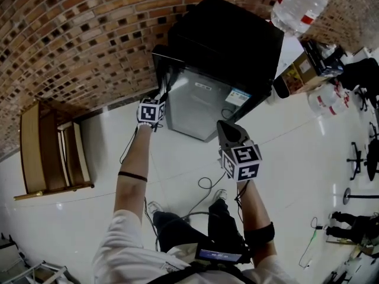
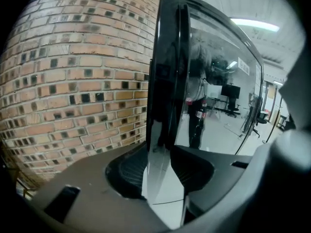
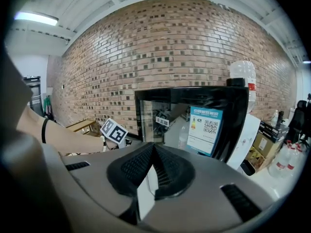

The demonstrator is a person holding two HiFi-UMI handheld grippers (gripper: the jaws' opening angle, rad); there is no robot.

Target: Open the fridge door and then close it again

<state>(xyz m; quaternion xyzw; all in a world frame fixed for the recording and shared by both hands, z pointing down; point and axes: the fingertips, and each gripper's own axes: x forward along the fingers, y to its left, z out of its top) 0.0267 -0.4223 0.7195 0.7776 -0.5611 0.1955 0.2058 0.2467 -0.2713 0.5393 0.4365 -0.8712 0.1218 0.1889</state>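
Against the brown brick wall (image 1: 89,40), the black glass-fronted fridge (image 1: 237,40) has its glass door (image 1: 195,102) clamped at the free edge by the left gripper (image 2: 158,155). The right gripper (image 3: 153,152) hangs clenched and empty. This looks like the door-swinging step; next, follow the hinge's arc

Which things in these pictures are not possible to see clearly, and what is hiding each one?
- Contents of the fridge: in the head view its black top covers them; in both gripper views the glass door gives mostly reflections.
- Blue label, right gripper view: the print is too small to read.
- Water bottle: cut off by the head view's top edge.
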